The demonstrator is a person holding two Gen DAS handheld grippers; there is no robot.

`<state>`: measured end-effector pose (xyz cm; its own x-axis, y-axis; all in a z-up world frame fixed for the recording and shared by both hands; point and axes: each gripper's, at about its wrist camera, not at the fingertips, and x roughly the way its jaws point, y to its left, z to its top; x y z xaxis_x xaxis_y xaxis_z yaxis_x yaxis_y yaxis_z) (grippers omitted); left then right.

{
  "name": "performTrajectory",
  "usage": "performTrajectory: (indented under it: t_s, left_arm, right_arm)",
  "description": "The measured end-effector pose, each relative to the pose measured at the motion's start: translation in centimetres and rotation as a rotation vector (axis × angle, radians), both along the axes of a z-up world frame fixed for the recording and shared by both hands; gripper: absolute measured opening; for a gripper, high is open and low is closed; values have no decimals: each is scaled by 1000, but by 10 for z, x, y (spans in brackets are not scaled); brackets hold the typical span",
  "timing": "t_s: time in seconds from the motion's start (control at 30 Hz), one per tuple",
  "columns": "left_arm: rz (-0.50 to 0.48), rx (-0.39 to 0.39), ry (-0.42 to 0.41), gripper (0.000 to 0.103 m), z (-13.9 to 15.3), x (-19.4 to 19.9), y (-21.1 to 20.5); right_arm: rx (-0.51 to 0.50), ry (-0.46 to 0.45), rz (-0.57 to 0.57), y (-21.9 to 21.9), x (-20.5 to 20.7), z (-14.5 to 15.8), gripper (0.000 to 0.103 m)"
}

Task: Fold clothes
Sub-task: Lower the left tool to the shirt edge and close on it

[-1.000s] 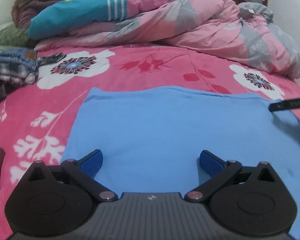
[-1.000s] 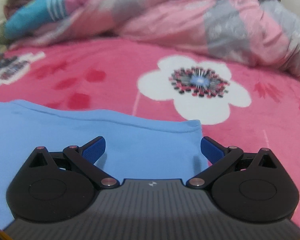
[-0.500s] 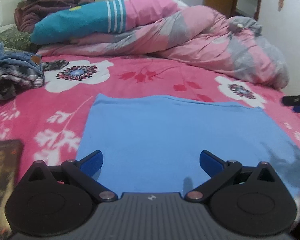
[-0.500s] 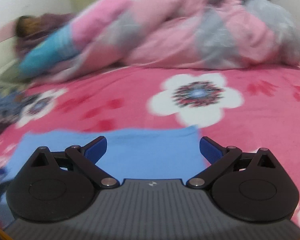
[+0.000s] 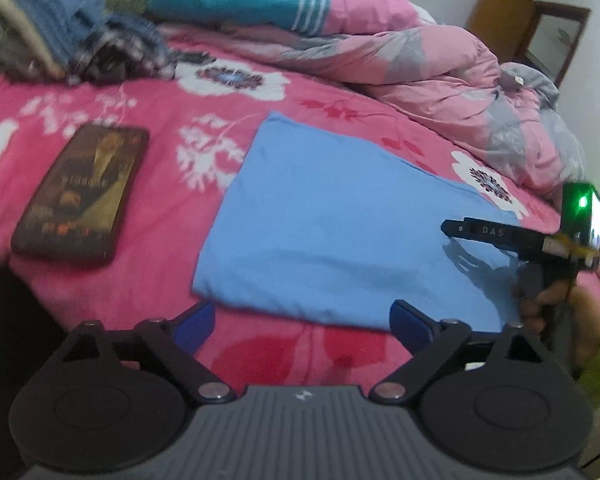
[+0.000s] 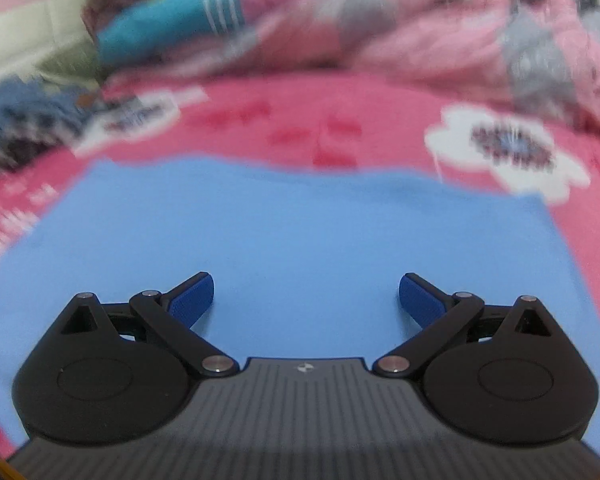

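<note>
Left wrist view: the left gripper [image 5: 302,322], closing on nothing beside the bed's near edge, may miss the blue garment [image 5: 340,232]; the right gripper [image 6: 306,300], fingers spread, hovers over it.

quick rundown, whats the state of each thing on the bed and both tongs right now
blue garment: folded flat into a rectangle on the bedspread, not gripped
left tongs: closing, nothing between the tips, at the garment's near edge
right tongs: open, empty, over the garment
phone: lying flat left of the garment, screen lit
pink duvet: bunched up at the far side
clothes pile: heaped, unfolded, far left
</note>
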<state>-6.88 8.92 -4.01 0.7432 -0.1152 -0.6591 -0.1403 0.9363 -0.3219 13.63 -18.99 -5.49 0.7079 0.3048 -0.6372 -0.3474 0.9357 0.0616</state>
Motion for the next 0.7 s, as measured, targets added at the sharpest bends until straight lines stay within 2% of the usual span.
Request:
performTrajectory:
  t_s: [0.1, 0.2, 0.3, 0.43, 0.6, 0.67, 0.7]
  left_arm:
    - [38, -56, 10, 84, -9, 4, 9]
    - [89, -118, -38, 84, -16, 5, 17]
    - [137, -137, -98, 80, -17, 6, 18]
    - [189, -128, -145, 56, -19, 16, 21]
    - [205, -96, -170, 41, -21, 30, 17]
    - [213, -75, -170, 30, -21, 33, 15]
    - [217, -64, -170, 17, -21, 35, 14]
  right_arm:
    - [3, -19, -2, -1, -4, -3, 102]
    - [3, -18, -4, -1, -6, -3, 102]
    - [0, -20, -3, -1, -6, -4, 102]
    - [0, -25, -2, 0, -5, -5, 102]
    - [2, -29, -2, 0, -4, -6, 102]
    - [3, -32, -1, 0, -4, -6, 102]
    - [3, -34, -1, 0, -4, -6, 102]
